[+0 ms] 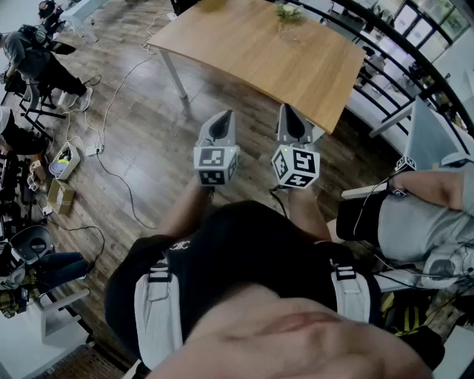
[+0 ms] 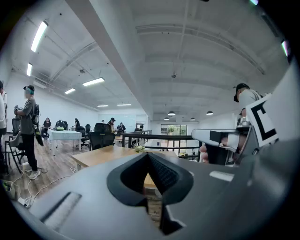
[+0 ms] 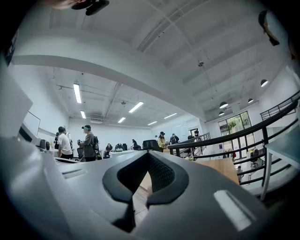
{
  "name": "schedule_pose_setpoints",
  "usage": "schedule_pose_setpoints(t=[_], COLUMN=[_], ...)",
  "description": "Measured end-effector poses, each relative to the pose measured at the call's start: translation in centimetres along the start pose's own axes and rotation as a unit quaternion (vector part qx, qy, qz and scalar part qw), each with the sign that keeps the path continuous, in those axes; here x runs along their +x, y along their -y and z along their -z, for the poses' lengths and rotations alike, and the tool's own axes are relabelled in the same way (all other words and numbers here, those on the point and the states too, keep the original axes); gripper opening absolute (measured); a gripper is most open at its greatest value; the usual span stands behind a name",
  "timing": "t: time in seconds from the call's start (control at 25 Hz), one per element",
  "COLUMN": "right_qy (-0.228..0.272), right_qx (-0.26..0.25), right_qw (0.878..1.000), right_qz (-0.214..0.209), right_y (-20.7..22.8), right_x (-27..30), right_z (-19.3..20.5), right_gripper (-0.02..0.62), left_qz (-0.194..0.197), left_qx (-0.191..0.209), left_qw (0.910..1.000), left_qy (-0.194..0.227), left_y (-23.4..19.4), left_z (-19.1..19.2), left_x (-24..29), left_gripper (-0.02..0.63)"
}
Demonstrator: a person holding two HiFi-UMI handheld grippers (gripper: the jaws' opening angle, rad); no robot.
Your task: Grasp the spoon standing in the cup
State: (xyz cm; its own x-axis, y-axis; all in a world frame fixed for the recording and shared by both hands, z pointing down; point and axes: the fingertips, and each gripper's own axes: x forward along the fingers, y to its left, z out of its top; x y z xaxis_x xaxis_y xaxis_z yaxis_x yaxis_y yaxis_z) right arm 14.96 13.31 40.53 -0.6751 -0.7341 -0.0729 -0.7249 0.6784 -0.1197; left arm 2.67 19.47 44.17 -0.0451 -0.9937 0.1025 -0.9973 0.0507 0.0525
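I see no spoon, and no cup that I can be sure of. On the far side of the wooden table (image 1: 259,52) stands one small vessel with green stuff in it (image 1: 288,16), too small to make out. My left gripper (image 1: 223,118) and right gripper (image 1: 288,112) are held side by side at chest height over the wood floor, short of the table's near edge and pointing at it. In the left gripper view the left gripper (image 2: 149,156) has its jaws closed together on nothing. The right gripper (image 3: 150,154) looks the same. The table (image 2: 101,154) lies ahead, with the green stuff (image 2: 139,149) on it.
Cables (image 1: 118,170) trail over the floor at the left, near cardboard boxes (image 1: 61,194) and seated people (image 1: 33,63). Another person (image 1: 415,215) sits close at my right. A black railing (image 1: 415,66) runs behind the table. Office chairs (image 2: 101,136) and desks stand further back.
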Motion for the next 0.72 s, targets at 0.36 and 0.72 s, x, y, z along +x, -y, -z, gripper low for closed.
schedule_pose_setpoints(t=[0.36, 0.72], right_qy=[0.002, -0.009], right_qx=[0.001, 0.000], right_qw=[1.000, 1.000], right_qz=[-0.001, 0.004], right_y=[0.5, 2.1], right_x=[-0.7, -1.7], right_z=[-0.3, 0.5], right_gripper=[-0.002, 0.000], left_qz=[-0.008, -0.022], left_qx=[0.012, 0.007], left_qw=[0.9998, 0.9997], left_qy=[0.010, 0.004], left_y=[0.9, 2.6], left_z=[-0.5, 0.4], left_x=[0.0, -0.2], left_gripper=[0.012, 0.012])
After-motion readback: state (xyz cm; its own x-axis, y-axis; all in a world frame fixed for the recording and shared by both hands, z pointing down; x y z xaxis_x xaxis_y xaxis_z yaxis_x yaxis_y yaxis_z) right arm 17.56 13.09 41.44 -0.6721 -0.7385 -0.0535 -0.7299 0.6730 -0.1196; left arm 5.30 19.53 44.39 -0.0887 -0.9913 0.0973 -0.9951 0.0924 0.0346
